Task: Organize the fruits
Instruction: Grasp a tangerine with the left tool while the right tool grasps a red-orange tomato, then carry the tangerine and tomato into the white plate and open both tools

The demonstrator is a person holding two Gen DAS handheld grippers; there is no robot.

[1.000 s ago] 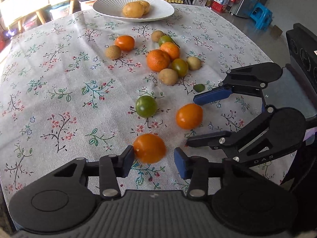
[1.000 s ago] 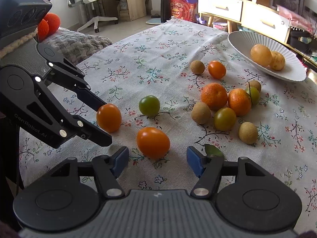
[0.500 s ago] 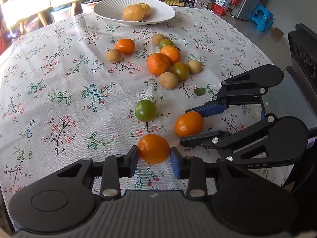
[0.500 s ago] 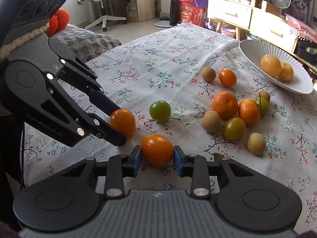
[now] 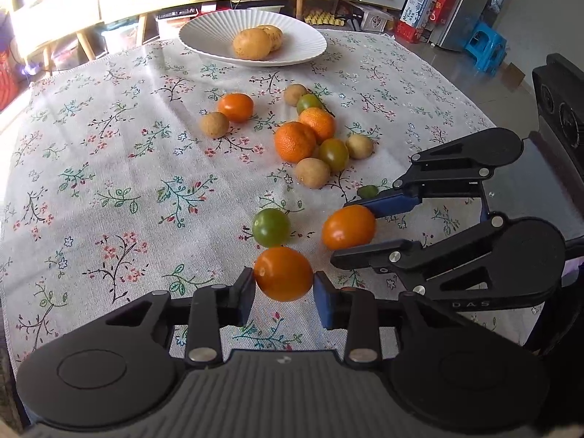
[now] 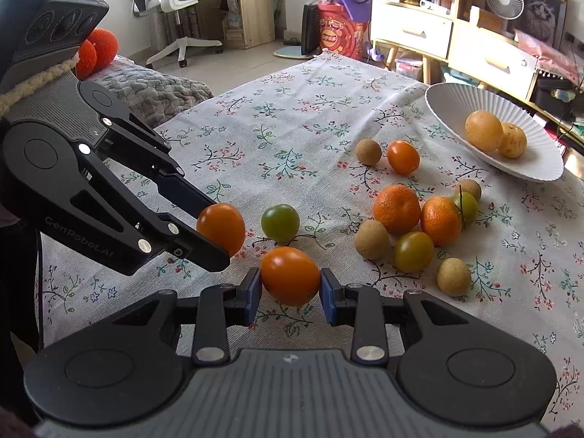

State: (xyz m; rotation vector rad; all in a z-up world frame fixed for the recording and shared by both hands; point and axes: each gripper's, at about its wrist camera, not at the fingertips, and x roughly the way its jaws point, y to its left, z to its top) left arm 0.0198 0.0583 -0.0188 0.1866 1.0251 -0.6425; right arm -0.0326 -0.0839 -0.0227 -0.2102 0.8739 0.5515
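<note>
In the left wrist view my left gripper [image 5: 284,285] is shut on an orange tomato [image 5: 283,273], its blue pads pressing both sides. Just to its right, my right gripper [image 5: 343,231] is shut on a second orange tomato [image 5: 348,227]. The right wrist view shows the same: the right gripper [image 6: 290,286] clamps its orange tomato [image 6: 290,275], while the left gripper [image 6: 215,235] holds the other tomato [image 6: 221,226]. A green tomato [image 5: 271,227] lies on the floral tablecloth between the two. A white ribbed plate [image 5: 204,33] at the far edge holds two yellow-brown fruits [image 5: 252,43].
A cluster lies mid-table: two mandarins [image 5: 295,141], green tomatoes [image 5: 334,154], several small brown fruits [image 5: 313,172], and another orange tomato [image 5: 236,107]. A small green bit [image 5: 367,191] lies near the right gripper. Cabinets, a blue stool and an office chair surround the table.
Both grippers have closed: a second ago each stood open around its orange tomato, and now the pads press on the fruit. Neither hand has shifted noticeably.
</note>
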